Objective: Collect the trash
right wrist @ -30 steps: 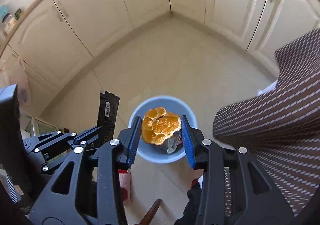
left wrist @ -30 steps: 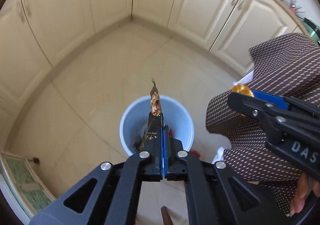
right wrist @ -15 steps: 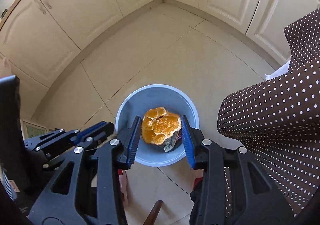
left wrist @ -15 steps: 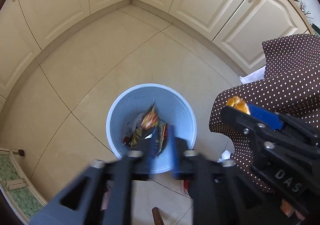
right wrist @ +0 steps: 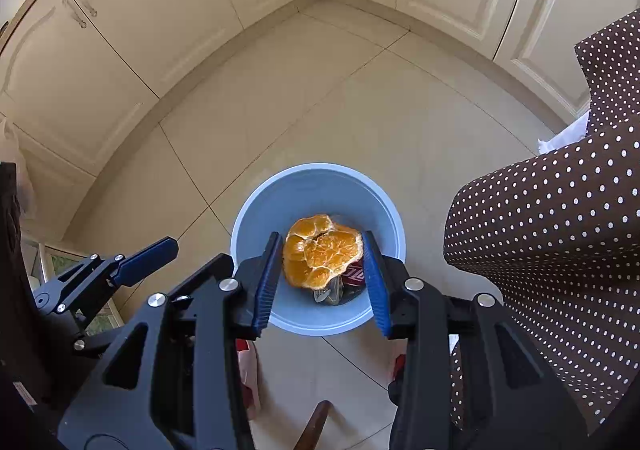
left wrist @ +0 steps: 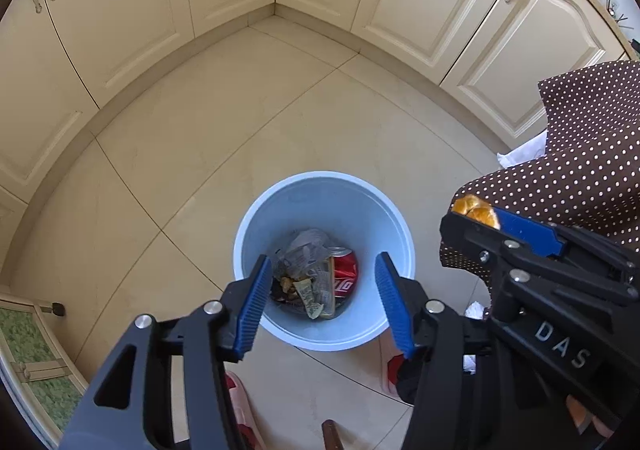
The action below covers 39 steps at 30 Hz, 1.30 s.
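Bin [left wrist: 276, 194] on the floor [left wrist: 248, 122] before corner cabinets [left wrist: 120, 10] (can [left wrist: 345, 275] inside).

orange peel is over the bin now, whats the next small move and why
Probably open the right hand-held gripper: the orange peel it clamps hangs directly above the blue bin, so it should drop in. The left hand-held gripper is already opening with nothing between its jaws.

Cream cabinet doors [left wrist: 120, 30] across the top of the frame, beige tiled floor [left wrist: 248, 122] mid-frame, brown polka-dot fabric [right wrist: 560, 230] at right, green mat [left wrist: 24, 334] lower left
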Motion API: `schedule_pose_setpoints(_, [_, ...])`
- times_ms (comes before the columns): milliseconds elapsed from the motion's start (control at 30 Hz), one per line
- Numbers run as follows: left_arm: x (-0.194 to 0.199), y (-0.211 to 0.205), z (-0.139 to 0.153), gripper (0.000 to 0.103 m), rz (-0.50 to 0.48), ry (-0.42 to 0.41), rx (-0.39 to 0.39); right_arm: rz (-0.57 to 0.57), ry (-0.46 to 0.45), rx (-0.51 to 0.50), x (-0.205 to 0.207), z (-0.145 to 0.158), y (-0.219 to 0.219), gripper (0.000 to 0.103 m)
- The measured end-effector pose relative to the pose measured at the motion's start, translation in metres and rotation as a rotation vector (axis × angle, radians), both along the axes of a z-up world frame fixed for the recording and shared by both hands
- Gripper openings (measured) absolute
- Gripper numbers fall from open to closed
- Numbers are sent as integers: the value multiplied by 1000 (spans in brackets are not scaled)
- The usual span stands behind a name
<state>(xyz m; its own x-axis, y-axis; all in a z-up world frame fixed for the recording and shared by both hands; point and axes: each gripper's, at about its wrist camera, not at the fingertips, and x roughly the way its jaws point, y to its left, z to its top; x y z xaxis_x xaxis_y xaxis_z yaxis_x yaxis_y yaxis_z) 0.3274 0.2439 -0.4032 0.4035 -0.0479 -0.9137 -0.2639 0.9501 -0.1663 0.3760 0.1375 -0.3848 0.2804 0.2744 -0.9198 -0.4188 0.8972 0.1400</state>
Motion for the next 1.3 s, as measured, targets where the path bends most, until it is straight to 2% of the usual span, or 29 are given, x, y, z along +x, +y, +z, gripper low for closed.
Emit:
schedule_pose_setpoints(133, [-2, 4, 2, 55, 2, -6, 2, 0, -8, 6, 2, 1, 4, 40])
schedule_pose_setpoints(300, [-5, 7, 6, 62, 11, -21, 15, -7, -17, 23, 4, 4, 8, 41])
schedule_pose_setpoints(433, [-11, 10, 16, 67, 18, -39, 46, -18, -17, 46, 5, 9, 3, 48])
schedule_pose_setpoints(533, [-19, 11, 30, 68, 32, -62, 82, -23, -39, 50, 1, 22, -5, 48])
schedule_pose_setpoints(633, [-30, 12, 51, 68, 54, -98, 98, -14, -108, 30, -9, 44, -12, 48])
schedule_pose_setpoints(800, [-54, -3, 103, 68, 47, -182, 153, 1, -262, 19, -37, 103, -35, 49])
schedule_pose_setpoints(967, [-92, -29, 161, 75, 35, -292, 185, 6, -445, 17, -87, 175, -72, 55])
schedule_pose_setpoints(1200, [-156, -79, 257, 82, -1, -498, 230, -70, -605, 94, -163, 256, -154, 66])
schedule_pose_setpoints(1300, [-182, -98, 293, 83, -21, -570, 244, -109, -649, 124, -188, 280, -187, 71])
